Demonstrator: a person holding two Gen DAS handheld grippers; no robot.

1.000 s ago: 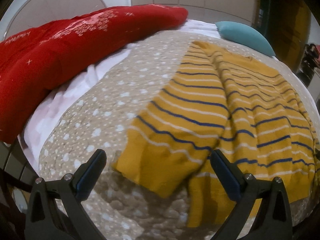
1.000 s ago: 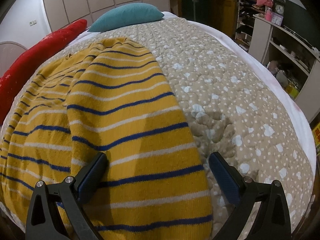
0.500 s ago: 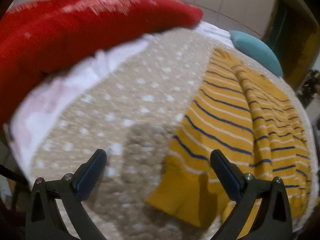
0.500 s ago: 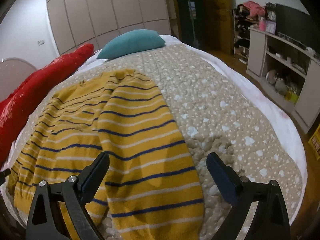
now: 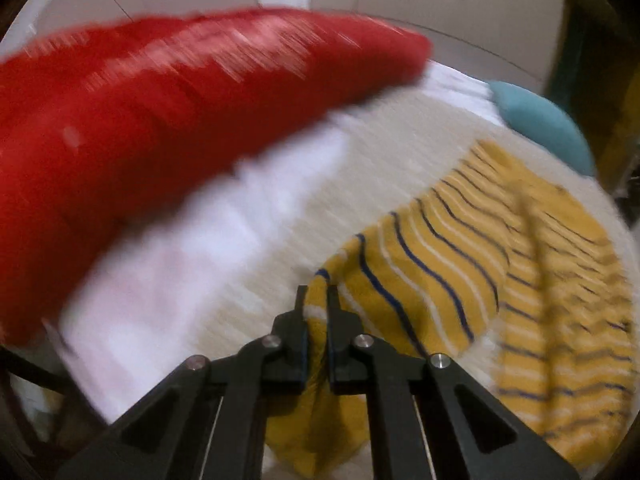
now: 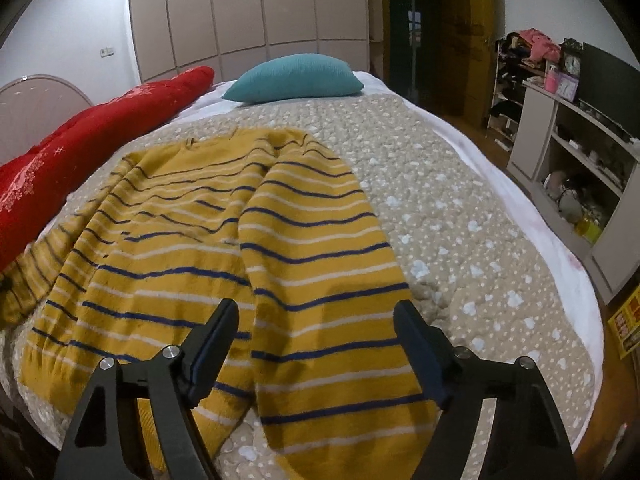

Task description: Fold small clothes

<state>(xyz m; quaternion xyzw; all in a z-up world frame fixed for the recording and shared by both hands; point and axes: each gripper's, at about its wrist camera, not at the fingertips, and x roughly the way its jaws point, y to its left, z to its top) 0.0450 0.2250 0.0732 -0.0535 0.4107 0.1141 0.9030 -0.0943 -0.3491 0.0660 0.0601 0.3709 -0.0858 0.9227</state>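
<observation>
Sweater [image 6: 224, 240], mustard with navy and white stripes, rumpled on quilt [image 6: 460, 216]

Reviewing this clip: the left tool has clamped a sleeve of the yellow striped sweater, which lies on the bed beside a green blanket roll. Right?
Not quite: the blanket roll is red, as the right wrist view shows. The left tool does clamp the sweater sleeve.

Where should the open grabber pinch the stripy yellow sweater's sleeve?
Probably at the cuff end of the sleeve, from the near edge of the bed. That end lies flat on the quilt, pointing at the right gripper, whose open jaws straddle it.
</observation>
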